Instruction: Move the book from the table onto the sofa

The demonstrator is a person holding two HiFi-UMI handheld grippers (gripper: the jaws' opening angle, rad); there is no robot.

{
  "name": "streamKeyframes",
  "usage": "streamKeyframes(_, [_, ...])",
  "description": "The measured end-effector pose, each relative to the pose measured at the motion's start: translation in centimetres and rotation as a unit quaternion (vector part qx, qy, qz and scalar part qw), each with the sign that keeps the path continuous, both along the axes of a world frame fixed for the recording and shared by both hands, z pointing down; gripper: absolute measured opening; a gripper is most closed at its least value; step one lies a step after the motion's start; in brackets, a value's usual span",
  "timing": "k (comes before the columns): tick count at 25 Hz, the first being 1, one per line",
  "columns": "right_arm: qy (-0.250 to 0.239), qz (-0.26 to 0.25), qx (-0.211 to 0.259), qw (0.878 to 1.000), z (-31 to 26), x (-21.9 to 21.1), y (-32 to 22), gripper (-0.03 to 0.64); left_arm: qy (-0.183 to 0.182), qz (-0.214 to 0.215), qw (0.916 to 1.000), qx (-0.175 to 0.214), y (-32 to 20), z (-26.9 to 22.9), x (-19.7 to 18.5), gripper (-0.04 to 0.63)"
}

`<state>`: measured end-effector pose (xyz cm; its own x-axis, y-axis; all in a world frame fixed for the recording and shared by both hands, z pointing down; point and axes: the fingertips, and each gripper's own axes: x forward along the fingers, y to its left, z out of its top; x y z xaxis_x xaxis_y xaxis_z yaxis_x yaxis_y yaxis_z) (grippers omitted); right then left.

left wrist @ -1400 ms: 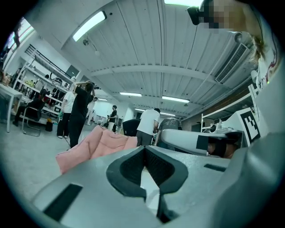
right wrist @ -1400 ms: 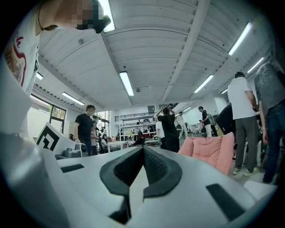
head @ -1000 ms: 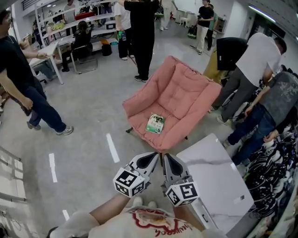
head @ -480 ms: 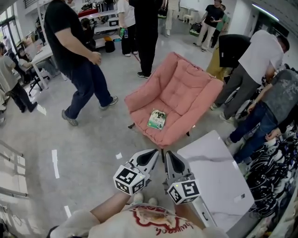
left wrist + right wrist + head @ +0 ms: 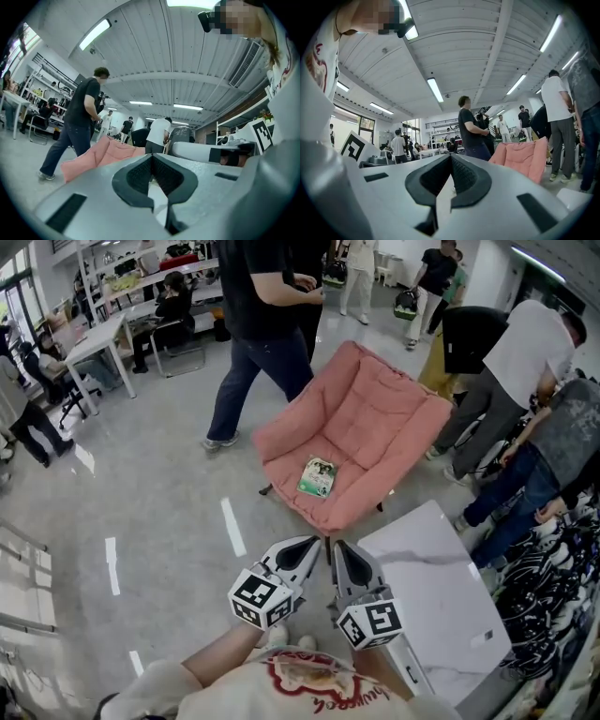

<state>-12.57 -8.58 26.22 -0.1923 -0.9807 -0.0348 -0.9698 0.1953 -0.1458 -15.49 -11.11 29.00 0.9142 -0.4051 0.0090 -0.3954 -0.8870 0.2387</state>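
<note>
Left gripper and right gripper sit side by side, jaws pressed together, empty. The white table (lower corner cut off) lies right. Beyond, the book lies on the pink sofa seat, cover print unreadable.

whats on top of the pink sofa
One book lies flat on the seat of the sofa, near its front edge. Nothing else shows on it; the patch under the book is covered.

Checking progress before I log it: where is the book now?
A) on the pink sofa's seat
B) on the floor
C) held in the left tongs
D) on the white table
A: the head view shows the book lying on the seat of the pink sofa.
</note>
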Motion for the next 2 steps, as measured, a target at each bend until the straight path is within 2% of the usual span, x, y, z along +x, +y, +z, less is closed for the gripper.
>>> streamKeyframes(2, [0.003,-0.002,0.002,1.0,-0.27,-0.18,-0.21,0.0,0.002,-0.001,1.0,0.0,-0.23,-0.19,-0.15,0.005])
